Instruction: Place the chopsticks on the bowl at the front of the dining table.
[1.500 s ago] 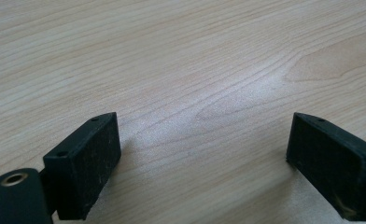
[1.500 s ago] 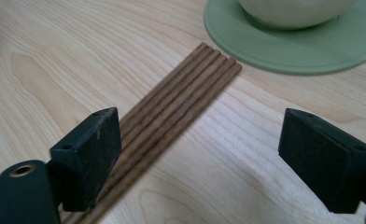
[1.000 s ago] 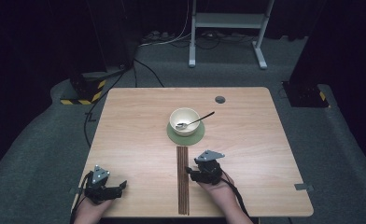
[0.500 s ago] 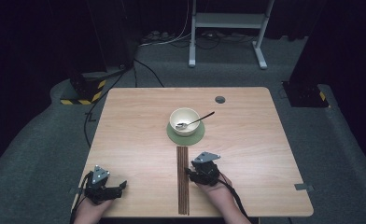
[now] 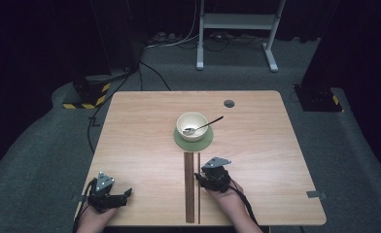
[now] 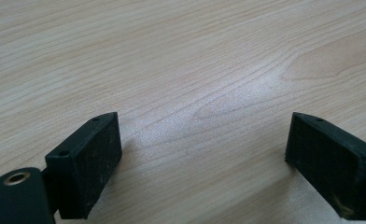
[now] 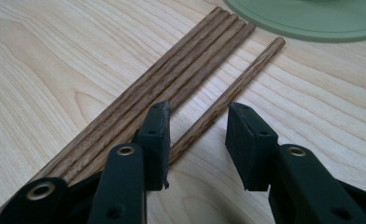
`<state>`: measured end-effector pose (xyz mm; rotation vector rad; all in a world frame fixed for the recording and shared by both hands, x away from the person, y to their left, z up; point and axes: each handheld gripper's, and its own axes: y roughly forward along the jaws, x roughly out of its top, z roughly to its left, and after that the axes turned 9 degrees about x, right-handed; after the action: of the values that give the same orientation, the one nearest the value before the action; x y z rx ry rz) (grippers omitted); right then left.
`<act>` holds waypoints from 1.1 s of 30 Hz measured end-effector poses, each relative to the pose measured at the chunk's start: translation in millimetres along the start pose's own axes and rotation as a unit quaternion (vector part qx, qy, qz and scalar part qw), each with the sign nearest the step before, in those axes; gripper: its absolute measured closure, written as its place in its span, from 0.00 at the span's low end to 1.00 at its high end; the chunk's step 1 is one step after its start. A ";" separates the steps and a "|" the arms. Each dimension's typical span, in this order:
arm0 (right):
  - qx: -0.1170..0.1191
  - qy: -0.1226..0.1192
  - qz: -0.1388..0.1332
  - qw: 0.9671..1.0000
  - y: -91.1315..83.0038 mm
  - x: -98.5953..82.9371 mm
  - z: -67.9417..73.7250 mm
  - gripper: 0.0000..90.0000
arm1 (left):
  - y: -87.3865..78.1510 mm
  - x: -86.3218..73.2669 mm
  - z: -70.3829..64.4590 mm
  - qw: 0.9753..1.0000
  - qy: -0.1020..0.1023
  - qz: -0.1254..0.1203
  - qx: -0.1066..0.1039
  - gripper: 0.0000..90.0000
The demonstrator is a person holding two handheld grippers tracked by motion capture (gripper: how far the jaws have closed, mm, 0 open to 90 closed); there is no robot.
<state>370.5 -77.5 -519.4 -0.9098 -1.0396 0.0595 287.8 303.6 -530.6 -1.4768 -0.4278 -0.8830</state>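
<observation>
Several brown wooden sticks (image 5: pixel 189 187) lie side by side at the table's front middle, pointing at a green coaster (image 5: pixel 193 141). One stick (image 7: pixel 246 70) lies a little apart on their right. My right gripper (image 7: pixel 200 112) is low over it, open, one jaw on each side and neither pad touching it. In the high view the right gripper (image 5: pixel 201 175) sits just right of the sticks. A cream bowl (image 5: pixel 192 125) with a metal spoon (image 5: pixel 204 126) stands on the coaster. My left gripper (image 6: pixel 204 126) is wide open over bare wood, at the front left corner (image 5: pixel 125 195).
The wooden table (image 5: pixel 276 145) has a small dark round hole (image 5: pixel 229 103) near its far edge. Cables and a black-and-yellow block (image 5: pixel 89 94) lie on the grey floor to the left, and a white stand (image 5: pixel 237 29) is beyond the table.
My right gripper has shifted slightly toward the table's front edge beside the sticks. The left gripper, bowl and spoon have stayed put.
</observation>
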 end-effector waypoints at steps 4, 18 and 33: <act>-0.001 0.004 0.000 1.000 -1.8 -0.3 -3.3 0.71 | 0.0 0.0 -0.1 1.000 0.000 0.000 0.000 0.12; -0.016 0.026 0.002 1.000 -14.9 -2.3 -25.7 0.84 | -0.1 -0.1 -0.2 1.000 0.000 0.000 -0.001 0.12; -0.032 0.038 -0.006 0.999 -24.4 -4.6 -36.4 0.96 | 0.1 0.1 0.1 1.000 0.007 -0.001 -0.007 0.12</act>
<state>387.0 -117.9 -513.1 -0.9573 -0.9816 -0.0185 287.9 303.7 -530.6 -1.4836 -0.4132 -0.8979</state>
